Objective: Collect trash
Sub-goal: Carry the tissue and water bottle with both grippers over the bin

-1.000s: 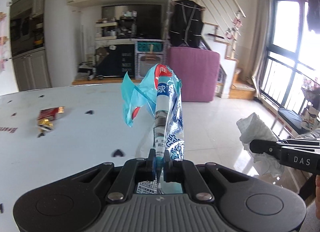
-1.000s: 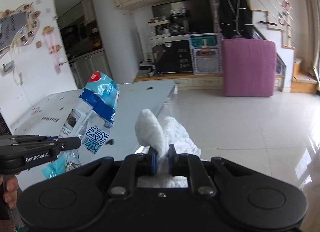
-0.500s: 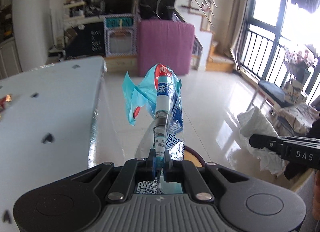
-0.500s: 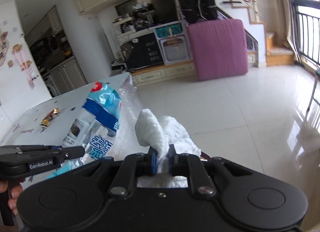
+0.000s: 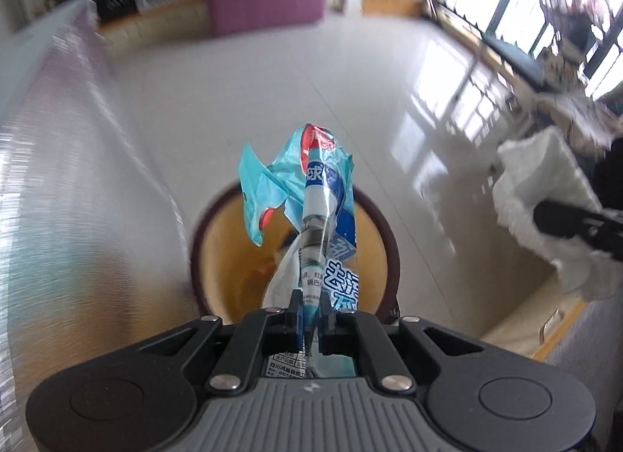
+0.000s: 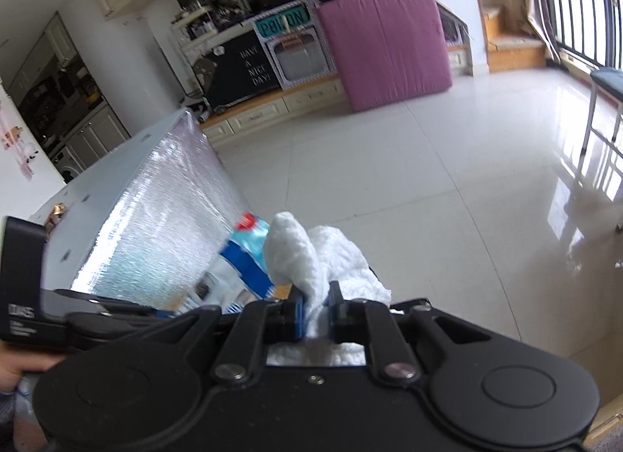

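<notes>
So the left wrist view is the only one that actually shows the bin (image 5: 389, 241): a round basket with a dark reddish rim and a yellow inside, sitting on the shiny tiled floor (image 5: 272, 82) right under the left gripper (image 5: 311, 310). That gripper is clamped tight on a crinkled blue and white plastic wrapper (image 5: 311, 195), which sticks up from the jaws and hangs directly over the bin's opening. There's something pale and orange down inside the bin too (too blurry to say what).

The right wrist view doesn't give you the bin's opening at all, just a dark sliver of rim past the tissue. What it does show is the right gripper (image 6: 314, 306) pinched shut on a crumpled white paper towel (image 6: 311, 257), with the same blue wrapper (image 6: 245, 253) peeking out just left of it, and the black body of the left gripper (image 6: 78, 319) low at the left with a bit of a hand (image 6: 19, 368) on it.

From the left camera the towel (image 5: 545, 210) and a black finger of the right gripper (image 5: 576, 224) sit off at the right edge, beside the bin rather than over it.

Around: the table's silvery textured side (image 6: 163, 226) stands close on the left of the bin, a small gold and red scrap (image 6: 56, 212) still lies on the tabletop, and a pink mattress-like pad (image 6: 389, 47) leans upright in the background.
</notes>
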`<state>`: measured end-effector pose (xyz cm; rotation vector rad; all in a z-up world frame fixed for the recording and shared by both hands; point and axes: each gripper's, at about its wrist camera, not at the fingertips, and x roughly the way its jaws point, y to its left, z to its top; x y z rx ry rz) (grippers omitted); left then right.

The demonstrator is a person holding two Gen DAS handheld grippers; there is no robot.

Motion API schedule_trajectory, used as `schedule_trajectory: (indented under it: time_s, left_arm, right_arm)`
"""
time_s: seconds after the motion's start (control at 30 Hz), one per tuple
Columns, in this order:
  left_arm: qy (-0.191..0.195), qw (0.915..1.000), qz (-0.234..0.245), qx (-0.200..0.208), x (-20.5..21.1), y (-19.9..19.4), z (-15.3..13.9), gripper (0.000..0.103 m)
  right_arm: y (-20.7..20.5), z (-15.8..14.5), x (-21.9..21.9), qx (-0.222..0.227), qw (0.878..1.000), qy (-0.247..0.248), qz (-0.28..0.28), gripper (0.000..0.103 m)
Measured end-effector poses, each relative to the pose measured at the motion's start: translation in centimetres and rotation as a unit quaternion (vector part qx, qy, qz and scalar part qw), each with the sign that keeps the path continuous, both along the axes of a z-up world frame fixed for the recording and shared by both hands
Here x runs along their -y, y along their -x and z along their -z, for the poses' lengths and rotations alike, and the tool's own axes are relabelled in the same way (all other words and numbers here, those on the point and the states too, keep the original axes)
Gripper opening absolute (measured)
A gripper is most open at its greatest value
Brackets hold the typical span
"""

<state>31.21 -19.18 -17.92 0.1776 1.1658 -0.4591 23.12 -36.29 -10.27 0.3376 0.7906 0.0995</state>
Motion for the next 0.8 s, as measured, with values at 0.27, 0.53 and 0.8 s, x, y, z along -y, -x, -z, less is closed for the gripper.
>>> schedule_trajectory:
  time_s: [0.27,0.53,0.8]
  left_arm:
    - [0.000,0.9990,0.025,-0.038,2.5,-5.4,6.9,0.007]
    - [-0.036,0.9901,0.085,-0.106,3.3,-7.1,14.0,0.007]
    - [-0.027,0.9903,0.014,-0.136,0.6,-9.4,18.0,0.007]
  right_arm:
    - [-2.5,3.3,1.0,-0.030,0.999,-0.011,0.002,0.012]
    - [-6.0,6.7,0.6,-0.057,0.997,-0.049,-0.022,0.012]
    - [-10.3,11.4,-1.4,-0.109,0.989,-0.095,-0.034,0.013]
